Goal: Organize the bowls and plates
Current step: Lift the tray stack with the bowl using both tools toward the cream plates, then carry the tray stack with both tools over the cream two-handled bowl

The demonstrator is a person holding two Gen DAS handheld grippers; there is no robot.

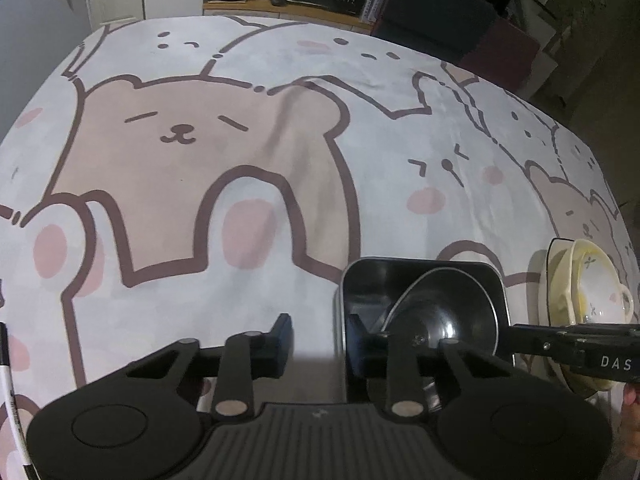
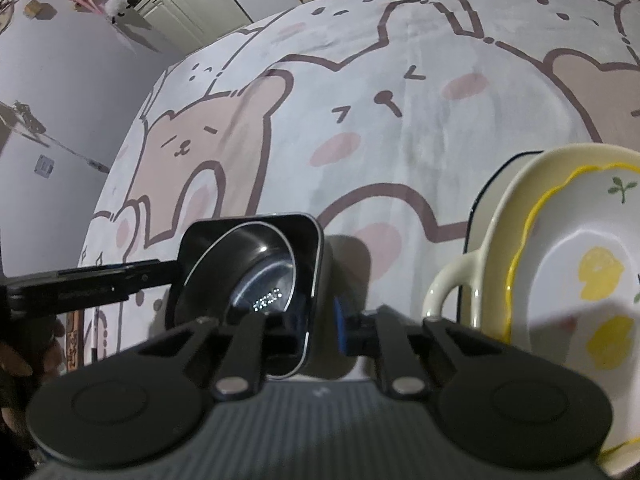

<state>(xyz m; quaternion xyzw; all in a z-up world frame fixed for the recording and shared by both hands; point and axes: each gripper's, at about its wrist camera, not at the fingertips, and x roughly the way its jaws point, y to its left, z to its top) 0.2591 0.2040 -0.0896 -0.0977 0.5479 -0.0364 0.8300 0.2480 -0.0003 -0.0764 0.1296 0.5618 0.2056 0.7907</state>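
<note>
A black square dish [image 1: 368, 280] [image 2: 200, 236] sits on the bear-print tablecloth with a round black bowl [image 1: 444, 312] [image 2: 248, 264] tilted inside it. My left gripper [image 1: 318, 336] straddles the dish's left wall, one finger inside and one outside. A gap shows at the outer finger, so the jaws are open. My right gripper [image 2: 310, 324] straddles the opposite wall, its blue pad just clear of it, also open. To the right stands a stack: a white flowered bowl [image 2: 580, 260] in a cream handled dish [image 2: 500, 216] on a dark-rimmed plate [image 2: 480, 208].
The tablecloth [image 1: 240, 160] stretches far ahead and to the left of the dish. Dark furniture [image 1: 440, 20] stands beyond the table's far edge. A white cable [image 1: 12, 400] hangs at my left. A hand [image 2: 24, 356] holds the other gripper.
</note>
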